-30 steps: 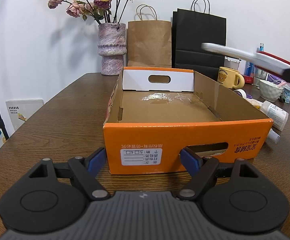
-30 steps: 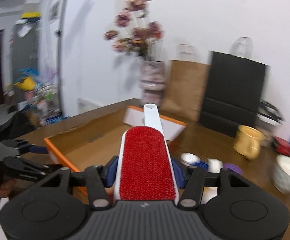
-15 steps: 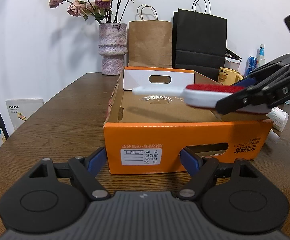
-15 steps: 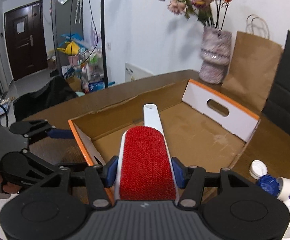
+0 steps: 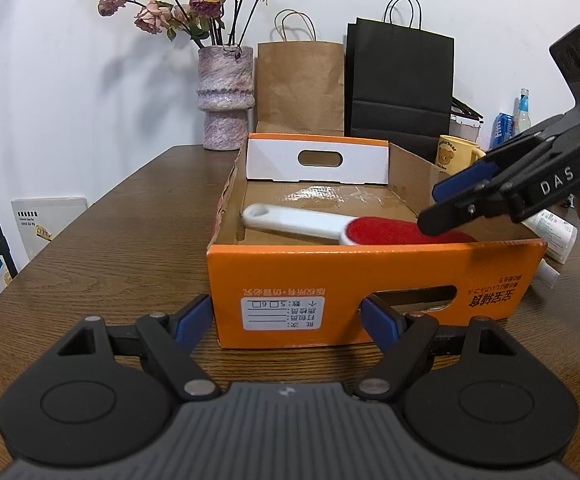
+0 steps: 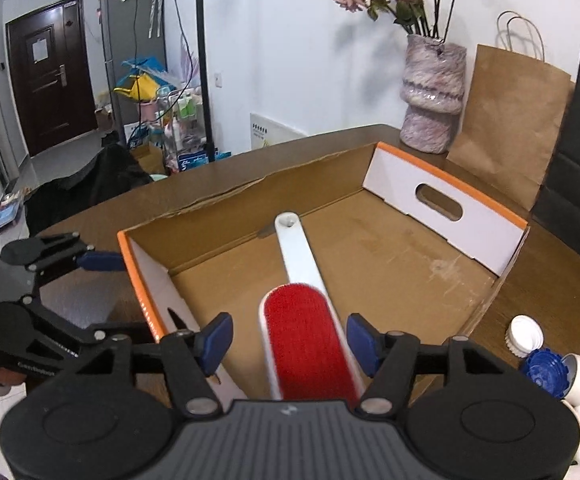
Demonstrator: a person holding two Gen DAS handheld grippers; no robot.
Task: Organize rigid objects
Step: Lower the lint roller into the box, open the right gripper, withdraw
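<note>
red lint brush (image 5: 345,229) inside orange cardboard box (image 5: 369,280) on table (image 5: 110,240)

Box (image 5: 369,280) open on top, entry from above free. Lint brush (image 6: 305,320) lies inside, takes strip from near right corner toward left wall; floor behind it bare up to white end wall. Right tongs (image 6: 290,342) over right rim, pads wide of brush. Left tongs (image 5: 288,320) before front wall. Worktop (image 5: 130,240) left of box bare. Right side crowded: mug (image 5: 455,154), tubes (image 5: 553,232), caps (image 6: 545,368). Vase (image 5: 226,96), paper bags (image 5: 301,88) block far edge.

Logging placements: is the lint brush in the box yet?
In: the lint brush lies inside the box, right gripper fingers clear of it.
</note>
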